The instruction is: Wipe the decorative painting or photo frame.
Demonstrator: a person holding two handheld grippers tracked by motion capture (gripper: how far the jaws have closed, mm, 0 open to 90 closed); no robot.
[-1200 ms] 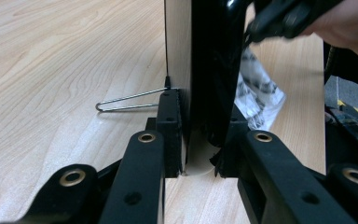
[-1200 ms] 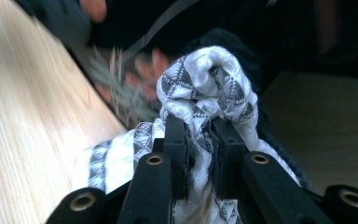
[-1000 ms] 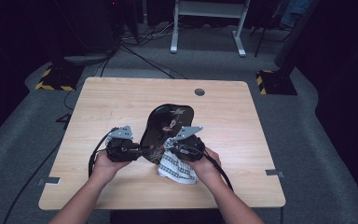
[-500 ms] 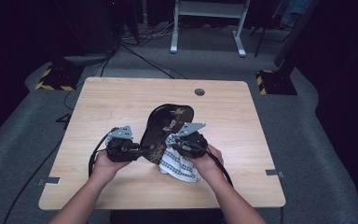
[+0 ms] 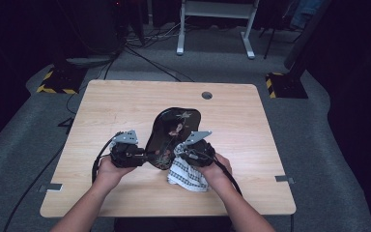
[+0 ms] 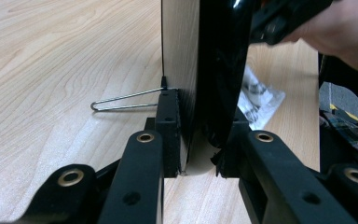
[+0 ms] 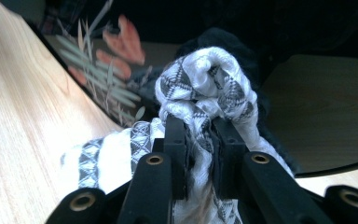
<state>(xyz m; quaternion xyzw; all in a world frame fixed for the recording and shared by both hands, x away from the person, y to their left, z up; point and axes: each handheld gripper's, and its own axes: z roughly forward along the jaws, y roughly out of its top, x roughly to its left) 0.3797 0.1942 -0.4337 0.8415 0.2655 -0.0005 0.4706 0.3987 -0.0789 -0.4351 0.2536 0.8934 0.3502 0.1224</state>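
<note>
High view: black glossy tray (image 5: 166,133) held tilted on edge at the table's (image 5: 125,101) middle, its long axis running from the near-left corner away to the far right, decorated face turned toward the right hand. Left gripper (image 5: 142,157) clamps the tray's near lower rim; left gripper view shows both pads pressed tight on the black tray edge (image 6: 219,84), wood-toned underside to the left. Right gripper (image 5: 186,153) is shut on a bunched white patterned cloth (image 5: 188,175), pads pinching the wad (image 7: 205,93), which rests against the tray's face. Cloth lies just right of the tray, so the right hand is nearer the surface; any wiping stroke probably follows the long axis upward.
</note>
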